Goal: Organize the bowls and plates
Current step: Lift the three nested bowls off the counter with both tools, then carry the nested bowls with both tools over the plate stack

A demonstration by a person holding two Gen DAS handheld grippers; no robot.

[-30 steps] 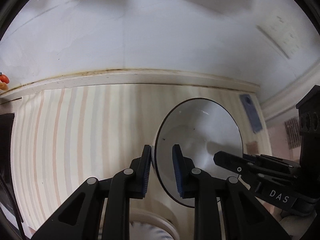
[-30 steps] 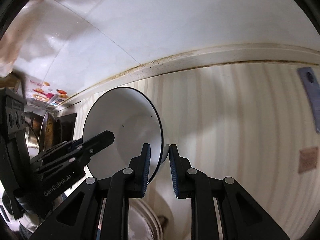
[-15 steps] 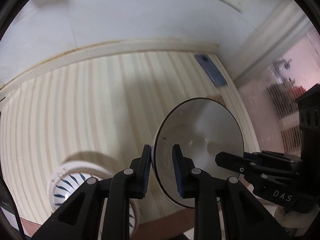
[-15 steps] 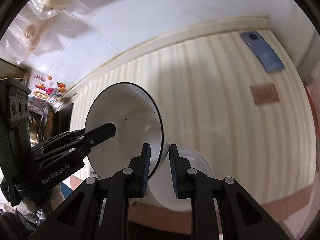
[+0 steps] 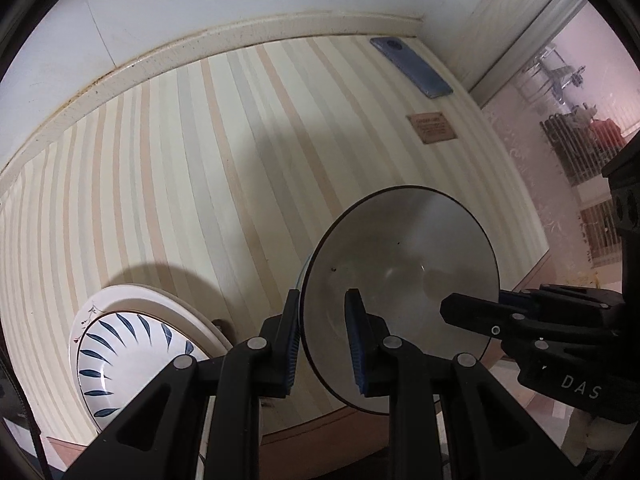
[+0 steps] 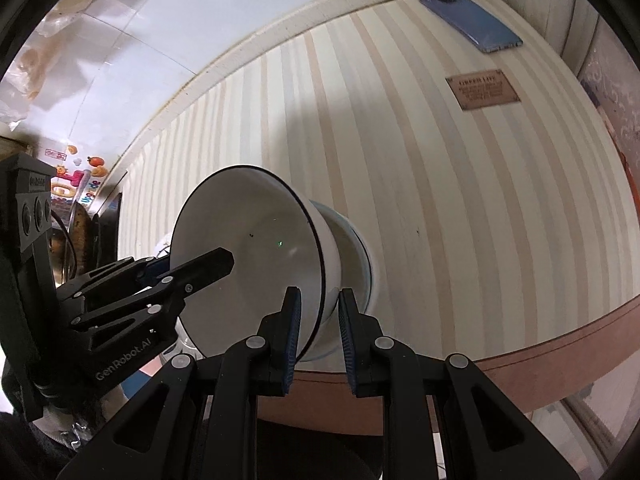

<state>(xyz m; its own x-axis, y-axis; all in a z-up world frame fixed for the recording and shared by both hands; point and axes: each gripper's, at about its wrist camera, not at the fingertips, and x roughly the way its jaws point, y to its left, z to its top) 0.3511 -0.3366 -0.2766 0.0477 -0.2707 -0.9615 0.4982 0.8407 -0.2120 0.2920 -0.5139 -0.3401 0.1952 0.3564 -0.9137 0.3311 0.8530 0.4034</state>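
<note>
A white bowl with a thin dark rim is held between both grippers above the striped table. My left gripper is shut on the bowl's left rim. My right gripper is shut on the opposite rim. In the right wrist view a second white bowl sits on the table right under the held bowl; I cannot tell if they touch. A white bowl with blue leaf marks sits on a cream plate at the lower left of the left wrist view.
A blue phone lies near the wall at the far right. A small brown label is on the striped table. The table's brown front edge runs close below the bowls. Dark items stand at the left.
Both grippers have carried the bowl up and back toward the table's front edge, tilting down. The leaf-marked bowl, plate and the second bowl have come into view.
</note>
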